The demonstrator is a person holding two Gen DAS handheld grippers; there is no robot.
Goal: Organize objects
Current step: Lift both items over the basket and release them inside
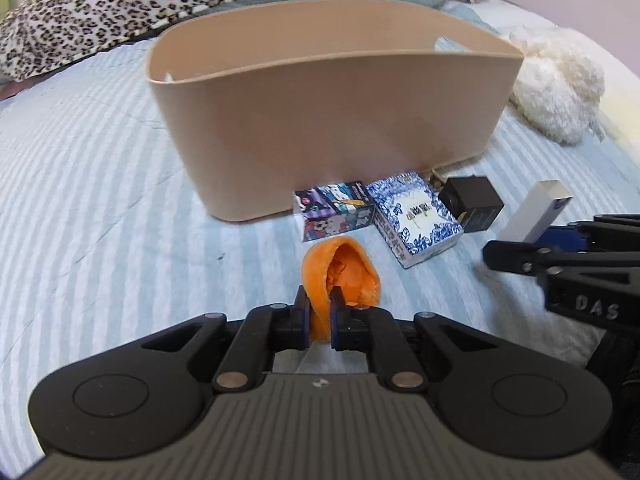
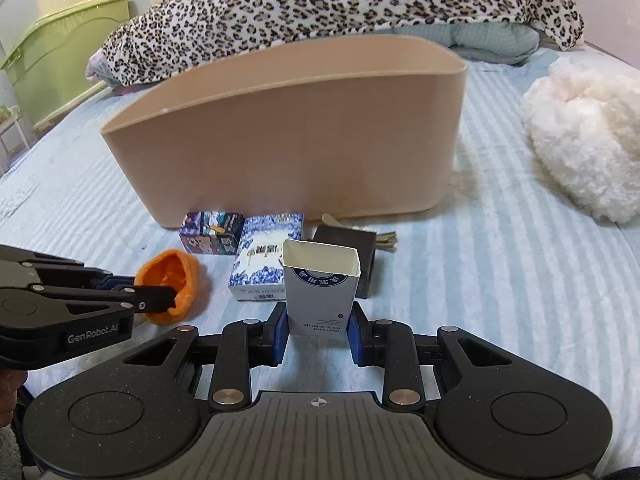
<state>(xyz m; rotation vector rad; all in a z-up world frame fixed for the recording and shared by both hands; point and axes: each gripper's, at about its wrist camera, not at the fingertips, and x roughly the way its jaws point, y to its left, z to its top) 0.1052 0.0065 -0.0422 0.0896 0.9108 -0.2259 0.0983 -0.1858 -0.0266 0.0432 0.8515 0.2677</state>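
Note:
My left gripper [image 1: 320, 300] is shut on the rim of an orange plush cup-shaped item [image 1: 344, 272], low over the striped bed; it also shows in the right wrist view [image 2: 176, 276]. My right gripper [image 2: 318, 320] is shut on a white open-topped carton [image 2: 320, 288], seen from the side in the left wrist view [image 1: 534, 214]. A large beige tub [image 1: 332, 112] stands behind. In front of it lie a cartoon-print box [image 1: 334, 208], a blue-and-white floral box [image 1: 416, 220] and a black box [image 1: 472, 202].
A fluffy white plush [image 2: 584, 136] lies to the right. A leopard-print blanket [image 2: 320, 4] is piled behind the tub. Green plastic bins [image 2: 52, 52] stand beside the bed at far left. Striped bedsheet [image 1: 100, 200] spreads to the left.

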